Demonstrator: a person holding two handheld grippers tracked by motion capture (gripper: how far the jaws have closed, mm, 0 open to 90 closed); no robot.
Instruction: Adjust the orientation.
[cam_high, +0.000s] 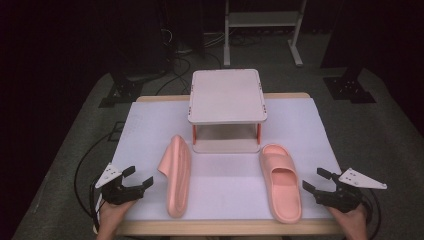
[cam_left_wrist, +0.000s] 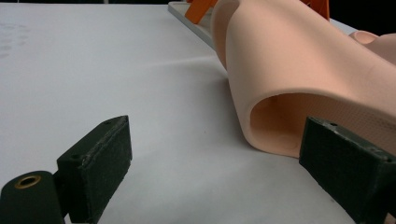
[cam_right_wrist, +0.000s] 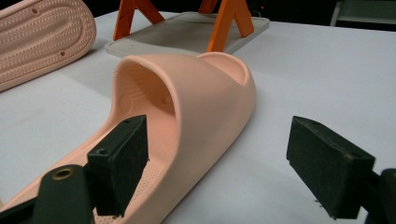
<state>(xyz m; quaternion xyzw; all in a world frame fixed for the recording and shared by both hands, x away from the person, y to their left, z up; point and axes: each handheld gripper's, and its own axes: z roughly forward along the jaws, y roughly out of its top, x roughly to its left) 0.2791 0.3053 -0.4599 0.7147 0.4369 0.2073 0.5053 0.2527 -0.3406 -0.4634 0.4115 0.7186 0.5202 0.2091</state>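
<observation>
Both grippers' fingers spread wide, holding nothing: left gripper (cam_high: 134, 181) at 9 o'clock of the tipped slipper (cam_high: 176, 175), right gripper (cam_high: 316, 181) beside the upright slipper (cam_high: 281, 181) on the surface (cam_high: 225, 175).

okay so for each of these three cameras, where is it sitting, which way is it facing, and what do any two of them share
High view: above the person's table edge, facing forward and down; both hands, left gripper and right gripper enter at the bottom.
Left gripper view: low over the table, along its open jaws at the tipped left slipper.
Right gripper view: along its open jaws at the upright right slipper.
Shared: all show the small shelf rack.
</observation>
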